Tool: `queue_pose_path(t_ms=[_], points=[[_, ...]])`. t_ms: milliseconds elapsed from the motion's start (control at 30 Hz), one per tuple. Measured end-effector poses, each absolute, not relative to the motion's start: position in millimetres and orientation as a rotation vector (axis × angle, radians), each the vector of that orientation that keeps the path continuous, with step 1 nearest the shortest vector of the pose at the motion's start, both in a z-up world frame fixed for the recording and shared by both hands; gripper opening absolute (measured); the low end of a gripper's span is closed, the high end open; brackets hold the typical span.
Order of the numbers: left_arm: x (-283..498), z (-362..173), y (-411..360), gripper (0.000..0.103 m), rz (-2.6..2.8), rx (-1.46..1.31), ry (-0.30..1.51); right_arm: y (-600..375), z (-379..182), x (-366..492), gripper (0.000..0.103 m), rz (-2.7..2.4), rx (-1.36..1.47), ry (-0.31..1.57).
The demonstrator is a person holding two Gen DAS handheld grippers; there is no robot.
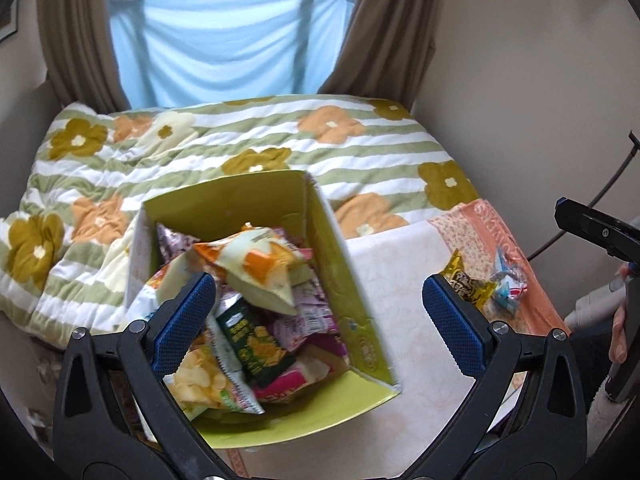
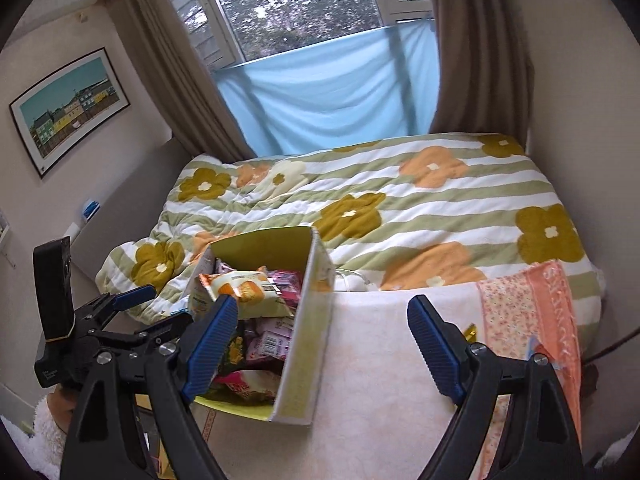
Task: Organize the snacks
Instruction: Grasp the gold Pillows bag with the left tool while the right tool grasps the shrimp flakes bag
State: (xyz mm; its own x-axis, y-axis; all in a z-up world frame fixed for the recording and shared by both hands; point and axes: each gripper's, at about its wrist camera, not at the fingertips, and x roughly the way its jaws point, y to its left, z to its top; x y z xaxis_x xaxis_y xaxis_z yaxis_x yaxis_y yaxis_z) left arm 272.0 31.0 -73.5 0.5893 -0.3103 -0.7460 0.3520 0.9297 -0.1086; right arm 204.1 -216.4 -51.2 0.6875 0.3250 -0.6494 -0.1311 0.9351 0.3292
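A yellow-green cardboard box [image 1: 344, 280] stands on a towel-covered surface, full of snack packets: an orange-and-cream bag [image 1: 256, 264] on top, a dark green packet [image 1: 252, 344], several pink ones. My left gripper [image 1: 320, 316] is open and empty, held above the box. Right of the box lie a yellow wrapped snack [image 1: 470, 286] and a blue-and-white wrapped candy [image 1: 510, 284]. My right gripper [image 2: 320, 344] is open and empty above the box's right wall [image 2: 308, 332]. The yellow snack [image 2: 472, 330] peeks out behind its right finger. The left gripper's body [image 2: 116, 320] shows at the left.
A bed with a green-striped flowered quilt [image 2: 400, 208] lies behind the box. A cream towel [image 2: 380, 360] with an orange floral border [image 2: 532, 320] covers the near surface. Brown curtains and a blue cloth [image 2: 328, 92] hang at the window. A wall stands close on the right.
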Motion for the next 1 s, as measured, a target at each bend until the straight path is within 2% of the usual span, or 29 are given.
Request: queue_pose_path(t_ms=[233,467,833,1000], points=[[280.9,-93.2,-64.9,0.103,-0.507,0.116,0.927,-311.3,-73.6,171.2,0.084,0.065,0.343,0.802],[292.0,-148.0,-142.9,0.103,-0.486,0.100,1.072,-381.2,-128.2,161.3,0.084,-0.018,0.454,0.933],[321.5,-248.4,-215.6,0.102,-0.401,-0.015,1.305,-423.7,-228.5,175.0,0.084,-0.143,0.664,1.077],[327.8,-278.9,-236.5,0.101,-0.372,-0.050,1.360,-432.3,-251.2,178.1,0.084,-0.115,0.705,1.073]])
